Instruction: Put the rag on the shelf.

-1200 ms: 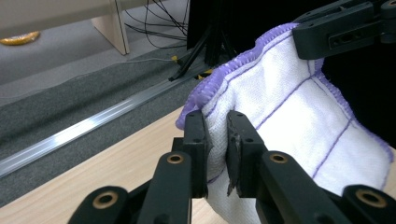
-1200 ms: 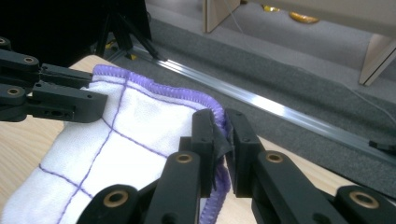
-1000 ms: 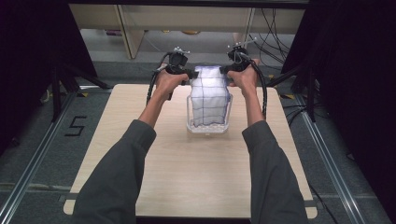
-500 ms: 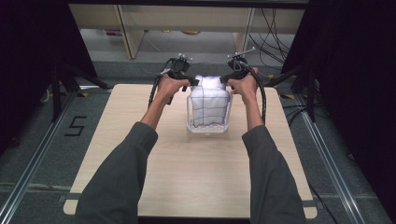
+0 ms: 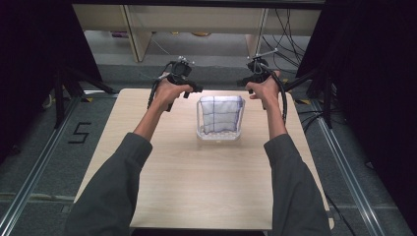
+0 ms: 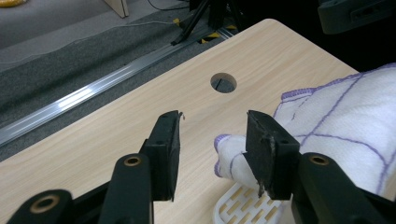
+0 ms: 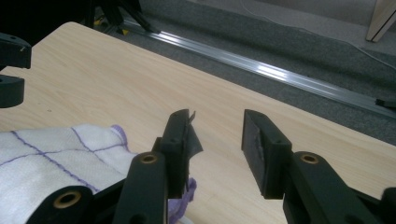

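Observation:
A white cloth [image 5: 221,111] with purple grid lines hangs in a clear plastic basket [image 5: 219,135] at the table's far middle. My left gripper [image 5: 194,90] hovers just left of the basket's top and my right gripper [image 5: 242,82] just right of it. Both sets of jaws have just been opening and now stand apart. In the left gripper view, the left gripper [image 6: 212,122] is open, with a cloth [image 6: 336,116] corner loose beside one jaw above the slotted basket rim [image 6: 240,205]. In the right gripper view, the right gripper [image 7: 217,120] is open beside the cloth [image 7: 56,156].
The wooden table [image 5: 196,187] has a round cable hole [image 6: 223,83] near its far edge. Metal floor rails [image 7: 280,70] and dark stands border the table. The other gripper shows at each gripper view's edge: the right gripper [image 6: 355,14] and the left gripper [image 7: 11,70].
Both grippers have opened and let go of the cloth's upper corners, then drawn apart sideways from the basket. The cloth has settled lower into the basket.

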A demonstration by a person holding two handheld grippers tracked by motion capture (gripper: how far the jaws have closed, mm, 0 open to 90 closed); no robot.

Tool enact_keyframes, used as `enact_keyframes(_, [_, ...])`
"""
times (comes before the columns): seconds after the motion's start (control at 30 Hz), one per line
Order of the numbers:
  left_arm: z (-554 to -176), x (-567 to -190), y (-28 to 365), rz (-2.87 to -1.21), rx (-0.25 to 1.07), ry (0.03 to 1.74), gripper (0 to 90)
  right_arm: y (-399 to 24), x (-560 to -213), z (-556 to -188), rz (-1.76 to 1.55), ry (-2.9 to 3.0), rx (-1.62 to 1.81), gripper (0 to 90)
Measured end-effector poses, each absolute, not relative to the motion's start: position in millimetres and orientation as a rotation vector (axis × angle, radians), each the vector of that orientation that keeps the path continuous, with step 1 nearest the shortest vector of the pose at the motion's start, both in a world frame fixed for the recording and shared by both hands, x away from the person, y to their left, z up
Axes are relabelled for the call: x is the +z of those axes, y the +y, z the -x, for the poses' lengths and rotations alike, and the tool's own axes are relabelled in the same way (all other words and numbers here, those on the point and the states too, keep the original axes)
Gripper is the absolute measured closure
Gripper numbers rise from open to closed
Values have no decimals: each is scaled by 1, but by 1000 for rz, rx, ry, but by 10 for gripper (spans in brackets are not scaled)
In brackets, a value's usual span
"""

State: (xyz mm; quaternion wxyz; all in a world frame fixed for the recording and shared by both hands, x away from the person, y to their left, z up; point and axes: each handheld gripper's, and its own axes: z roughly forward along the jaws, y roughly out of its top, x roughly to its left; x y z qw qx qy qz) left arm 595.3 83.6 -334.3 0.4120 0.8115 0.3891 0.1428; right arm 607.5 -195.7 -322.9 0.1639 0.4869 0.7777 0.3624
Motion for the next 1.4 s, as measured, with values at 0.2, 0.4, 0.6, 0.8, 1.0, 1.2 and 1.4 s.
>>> enact_keyframes(0.2, [-589,-335,87,-2052,360,983,500,-198,-315,-599,-1355,2205,1061,621])
enact_keyframes(0.4, [-582,-338,85,-2057,313,974,442,-204,-314,-593,-1290,2228,1095,613])
enact_keyframes(0.6, [-574,-334,86,-2047,305,953,418,-215,-314,-585,-1309,2210,1112,599])
enact_keyframes(0.8, [-566,-332,91,-2034,303,953,380,-223,-310,-574,-1307,2224,1125,582])
enact_keyframes(1.0, [-555,-331,93,-2027,308,932,361,-224,-308,-565,-1261,2247,1130,570])
enact_keyframes(1.2, [-537,-331,94,-2036,302,889,338,-226,-307,-554,-1236,2243,1156,556])
enact_keyframes(1.4, [-514,-336,101,-2019,294,860,314,-225,-304,-534,-1208,2239,1190,515])
